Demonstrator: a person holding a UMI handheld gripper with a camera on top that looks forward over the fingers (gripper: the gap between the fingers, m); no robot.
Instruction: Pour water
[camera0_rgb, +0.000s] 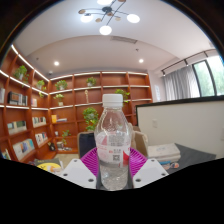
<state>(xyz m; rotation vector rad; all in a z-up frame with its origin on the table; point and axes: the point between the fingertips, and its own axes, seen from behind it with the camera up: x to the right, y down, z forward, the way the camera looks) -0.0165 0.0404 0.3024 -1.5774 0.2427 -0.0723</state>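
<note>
**Bottle clamped, much left unseen**

Held upright between the two fingers of the gripper (113, 160): a clear plastic water bottle (113, 135) with a white cap, pinched from both sides, the magenta pads (90, 160) pressed against its lower body. Partly filled, though the water line hard to read through the clear wall. Bottle base cut off below, so no telling whether resting on anything. Label band around the middle, print too small to read.

Beyond the bottle, wooden bookshelves (60, 95) lining the back wall, dotted with green plants (90, 115) and books. To the right, a pale partition panel (180, 122) with a stack of papers or books (165, 152) on a dark tabletop (192, 156), mostly hidden. Overhead, round ceiling lamps (106, 29) glaring. Windows (200, 78) at the far right, partly cut off.
</note>
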